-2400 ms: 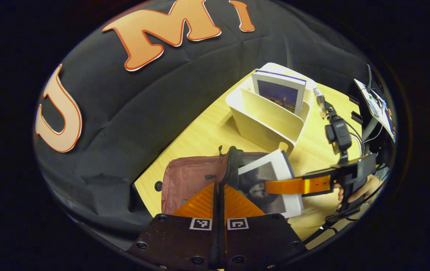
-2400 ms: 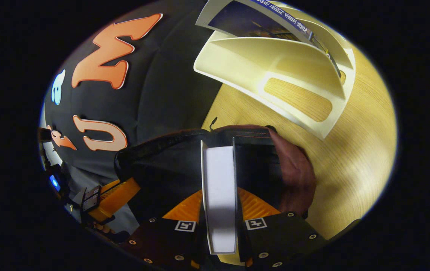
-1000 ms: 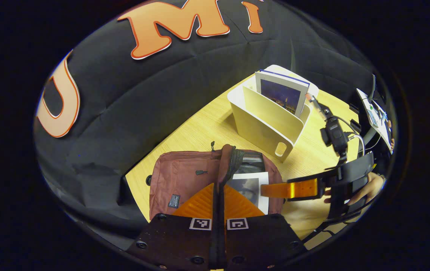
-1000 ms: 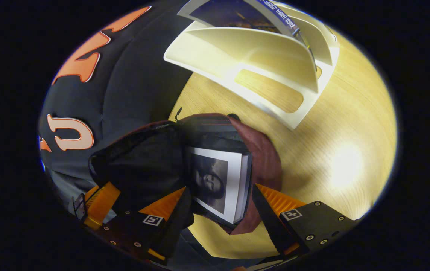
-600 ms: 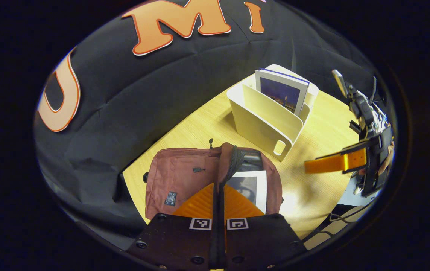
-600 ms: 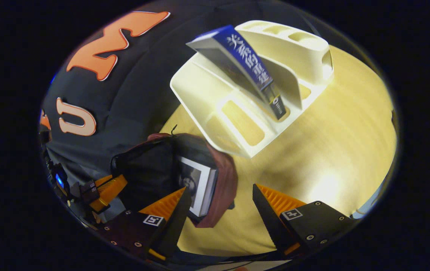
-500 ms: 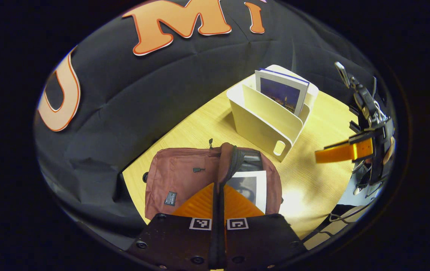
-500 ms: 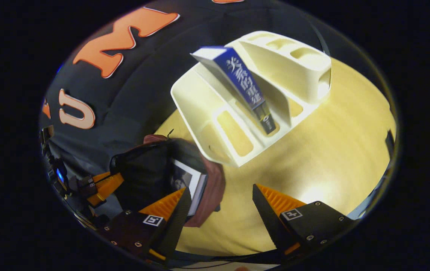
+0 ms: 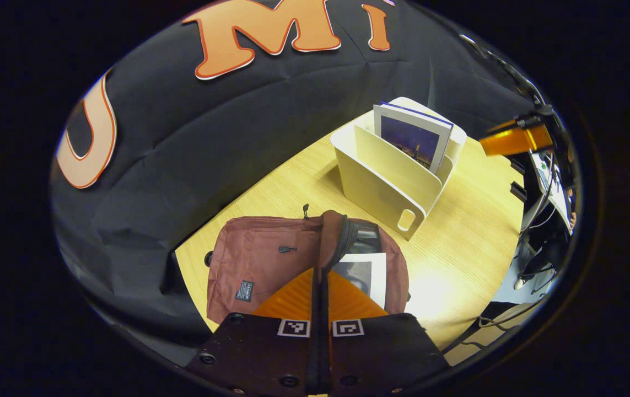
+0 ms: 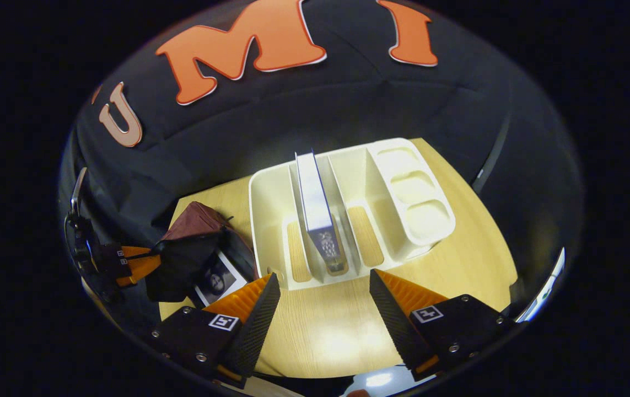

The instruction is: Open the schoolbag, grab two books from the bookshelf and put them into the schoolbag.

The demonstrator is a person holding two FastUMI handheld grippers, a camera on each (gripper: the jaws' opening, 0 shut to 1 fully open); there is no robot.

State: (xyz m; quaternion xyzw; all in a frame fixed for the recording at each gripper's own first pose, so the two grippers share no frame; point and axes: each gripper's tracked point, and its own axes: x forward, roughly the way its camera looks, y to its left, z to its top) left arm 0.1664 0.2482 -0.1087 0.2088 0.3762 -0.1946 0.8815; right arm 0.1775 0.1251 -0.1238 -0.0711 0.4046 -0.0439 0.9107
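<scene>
Since release, first book (image 9: 367, 274) lies inside schoolbag (image 9: 262, 259), left; left gripper (image 9: 320, 286) clamped on bag's flap. Right gripper (image 10: 320, 286), fingers apart, has swung to face second book (image 10: 315, 207) upright in bookshelf (image 10: 403, 193), right. Halfway done.

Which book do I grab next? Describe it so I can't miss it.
On the wooden table stands a cream bookshelf beside the maroon schoolbag. The book stands upright in a middle slot, blue-edged with a night-scene cover; the other book lies inside the schoolbag.
</scene>
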